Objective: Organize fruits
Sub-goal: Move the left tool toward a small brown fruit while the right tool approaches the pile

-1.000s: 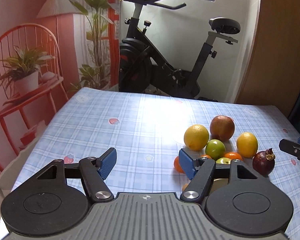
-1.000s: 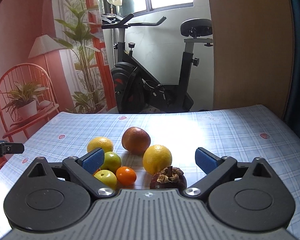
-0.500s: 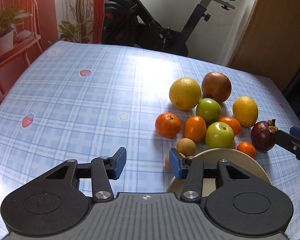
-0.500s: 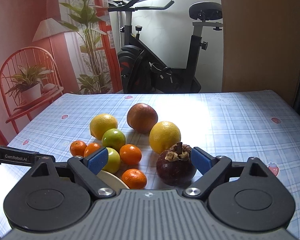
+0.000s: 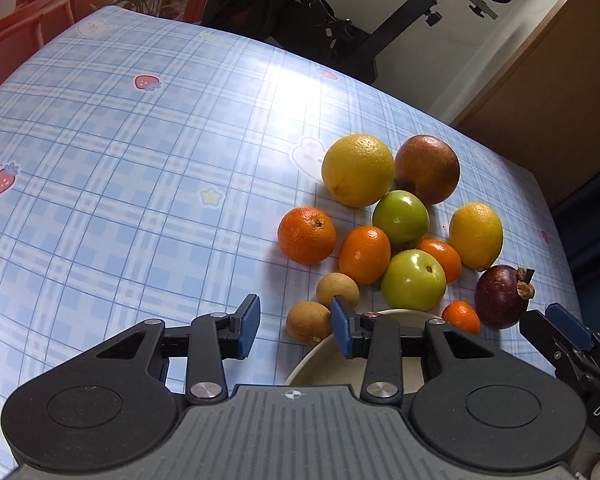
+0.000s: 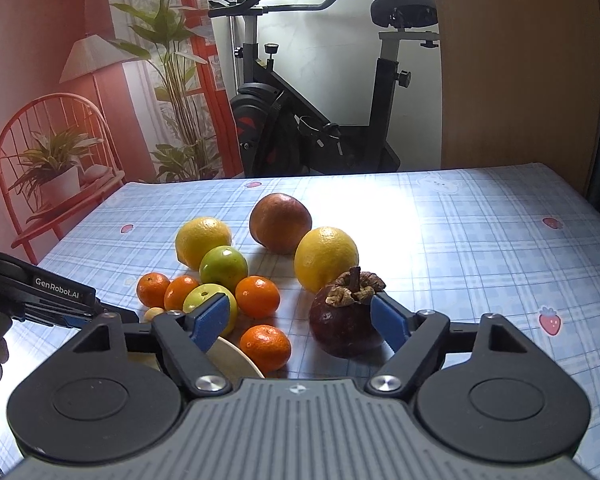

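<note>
A pile of fruit lies on the blue plaid table: two yellow citrus (image 5: 358, 169) (image 5: 476, 236), a reddish apple (image 5: 427, 169), two green apples (image 5: 401, 216) (image 5: 414, 280), several small oranges (image 5: 306, 234), two tan longans (image 5: 308, 322) (image 5: 337, 289) and a dark mangosteen (image 5: 499, 295) (image 6: 345, 320). A cream plate (image 5: 316, 364) (image 6: 236, 358) sits at the near edge. My left gripper (image 5: 295, 327) is open, empty, just above the near longan. My right gripper (image 6: 300, 322) is open, its right pad beside the mangosteen.
An exercise bike (image 6: 316, 120) stands beyond the table's far edge. A wooden door (image 6: 516, 60) is at the right. The table's left half (image 5: 100, 184) holds only the printed cloth. The left gripper shows in the right wrist view (image 6: 60, 300).
Both grippers have moved forward and down toward the fruit. The left camera has tilted down over the longans and plate. The right gripper's pad has come close to the mangosteen.
</note>
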{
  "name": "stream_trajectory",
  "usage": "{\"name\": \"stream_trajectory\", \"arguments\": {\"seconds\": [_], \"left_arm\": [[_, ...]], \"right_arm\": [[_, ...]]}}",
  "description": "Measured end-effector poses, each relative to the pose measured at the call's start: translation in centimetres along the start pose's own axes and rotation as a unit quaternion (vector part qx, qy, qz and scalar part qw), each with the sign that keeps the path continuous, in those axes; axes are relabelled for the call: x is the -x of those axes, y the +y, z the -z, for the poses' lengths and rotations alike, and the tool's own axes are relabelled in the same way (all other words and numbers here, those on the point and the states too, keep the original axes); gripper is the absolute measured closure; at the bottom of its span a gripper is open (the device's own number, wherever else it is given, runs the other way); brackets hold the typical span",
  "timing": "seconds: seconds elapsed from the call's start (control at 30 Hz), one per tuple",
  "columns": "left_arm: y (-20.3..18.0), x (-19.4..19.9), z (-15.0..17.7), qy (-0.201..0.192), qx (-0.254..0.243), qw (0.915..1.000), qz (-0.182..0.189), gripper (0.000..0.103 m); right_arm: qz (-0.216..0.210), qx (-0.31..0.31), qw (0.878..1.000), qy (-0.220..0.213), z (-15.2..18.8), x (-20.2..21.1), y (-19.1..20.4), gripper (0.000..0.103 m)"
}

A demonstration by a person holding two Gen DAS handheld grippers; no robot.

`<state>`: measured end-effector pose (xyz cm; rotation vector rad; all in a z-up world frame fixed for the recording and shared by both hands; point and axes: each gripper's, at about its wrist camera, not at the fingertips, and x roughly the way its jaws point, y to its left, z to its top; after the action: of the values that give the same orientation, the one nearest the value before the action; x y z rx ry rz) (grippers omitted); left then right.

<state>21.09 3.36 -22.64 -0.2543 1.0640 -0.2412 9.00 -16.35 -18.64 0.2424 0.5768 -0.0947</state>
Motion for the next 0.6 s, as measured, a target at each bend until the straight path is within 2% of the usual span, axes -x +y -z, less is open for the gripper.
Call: {"name": "stream_trajectory", "arguments": {"seconds": [0.07,0.13,0.2,0.43,0.6], "left_arm": [[-0.04,-0.05,0.02,-0.001,0.0,1.0,0.003,0.064],[0.04,-0.15,-0.04,-0.001,0.004,0.9999,0.016,0.072],[0.03,-0.25,-0.13,0.002,0.013,0.9996,0.023,0.076],[0.39,-0.67,-0.15,0.014,0.042,0.9983,0.038,0.076],[0.45,-0.54,-0.02,0.013,0.041,0.9982,0.041,0.075]], "right_arm": [[0.0,-0.003,1.0,0.003,0.05,-0.11,-0.05,0.024],[-0.002,-0.005,1.0,0.006,0.1,-0.16,-0.05,0.025],[-0.002,-0.005,1.0,0.007,0.14,-0.14,-0.02,0.025],[0.0,-0.002,1.0,0.006,0.05,0.04,0.14,0.025],[0.001,-0.004,1.0,0.008,0.03,-0.03,0.14,0.025]]}}
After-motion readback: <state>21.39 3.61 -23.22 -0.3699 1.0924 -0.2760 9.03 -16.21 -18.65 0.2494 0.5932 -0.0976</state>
